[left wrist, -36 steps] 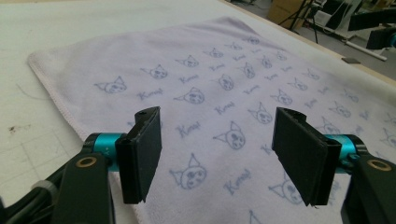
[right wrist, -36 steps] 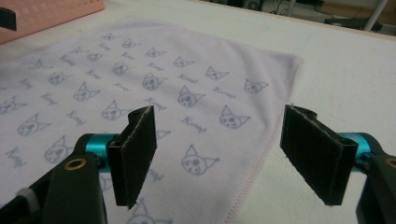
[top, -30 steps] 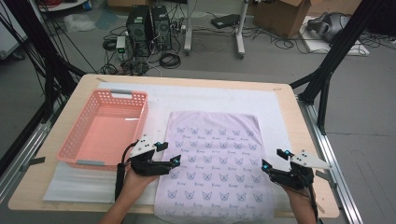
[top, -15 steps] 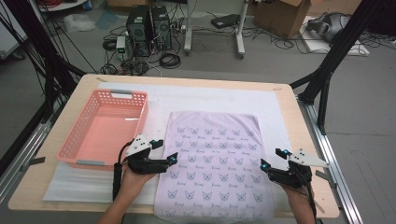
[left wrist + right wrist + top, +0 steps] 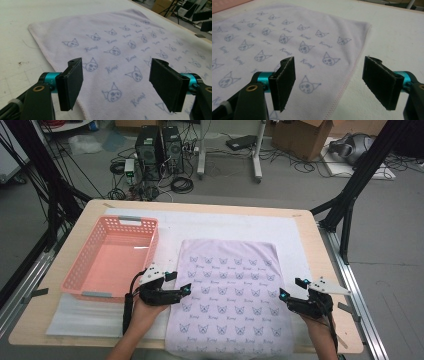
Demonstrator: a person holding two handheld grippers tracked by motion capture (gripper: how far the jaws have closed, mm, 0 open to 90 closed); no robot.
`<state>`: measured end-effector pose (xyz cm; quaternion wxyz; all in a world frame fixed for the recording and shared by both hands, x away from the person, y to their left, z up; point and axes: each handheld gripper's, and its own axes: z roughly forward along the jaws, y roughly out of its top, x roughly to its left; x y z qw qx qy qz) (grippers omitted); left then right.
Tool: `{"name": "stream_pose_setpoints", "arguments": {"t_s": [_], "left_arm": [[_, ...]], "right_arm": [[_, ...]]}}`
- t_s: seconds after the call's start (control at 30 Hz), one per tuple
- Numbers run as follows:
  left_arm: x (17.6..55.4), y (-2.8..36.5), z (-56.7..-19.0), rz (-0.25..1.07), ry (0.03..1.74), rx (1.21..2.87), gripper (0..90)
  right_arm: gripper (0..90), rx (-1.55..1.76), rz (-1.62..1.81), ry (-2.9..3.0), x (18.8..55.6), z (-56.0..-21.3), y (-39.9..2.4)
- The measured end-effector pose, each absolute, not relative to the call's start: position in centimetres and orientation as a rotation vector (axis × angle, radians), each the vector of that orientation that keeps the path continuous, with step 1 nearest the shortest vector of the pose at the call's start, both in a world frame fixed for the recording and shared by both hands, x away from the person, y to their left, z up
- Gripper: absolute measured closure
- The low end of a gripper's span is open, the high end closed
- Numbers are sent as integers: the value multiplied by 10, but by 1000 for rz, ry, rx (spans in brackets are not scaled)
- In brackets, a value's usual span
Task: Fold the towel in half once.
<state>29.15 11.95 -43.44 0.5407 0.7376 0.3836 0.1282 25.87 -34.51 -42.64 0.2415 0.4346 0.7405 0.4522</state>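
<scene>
I counted one towel [image 5: 231,296] on the table [image 5: 310,227], and one pink basket [image 5: 116,257] beside it. One white mat [image 5: 235,222] lay under both. I held two grippers, one in each hand: my left gripper [image 5: 184,290] and my right gripper [image 5: 283,296], each with two black jaws, so four jaws in all. Two of my hands came in from the near edge, the left hand [image 5: 145,307] and the right hand [image 5: 315,320]. On the floor behind the table I counted two computer towers [image 5: 160,145], standing side by side, and one cardboard box [image 5: 295,132]. The cat faces printed on the towel were too many to count surely.
</scene>
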Motion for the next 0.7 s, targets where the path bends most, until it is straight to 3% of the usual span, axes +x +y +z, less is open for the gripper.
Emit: {"name": "stream_pose_setpoints", "arguments": {"t_s": [0.37,0.7], "left_arm": [[325,112,-424,324,971,1768,263],[365,103,-423,387,1078,1814,343]], "right_arm": [[254,1261,1212,2054,289,-427,-350],[237,1359,1098,2088,340,-434,-343]]}}
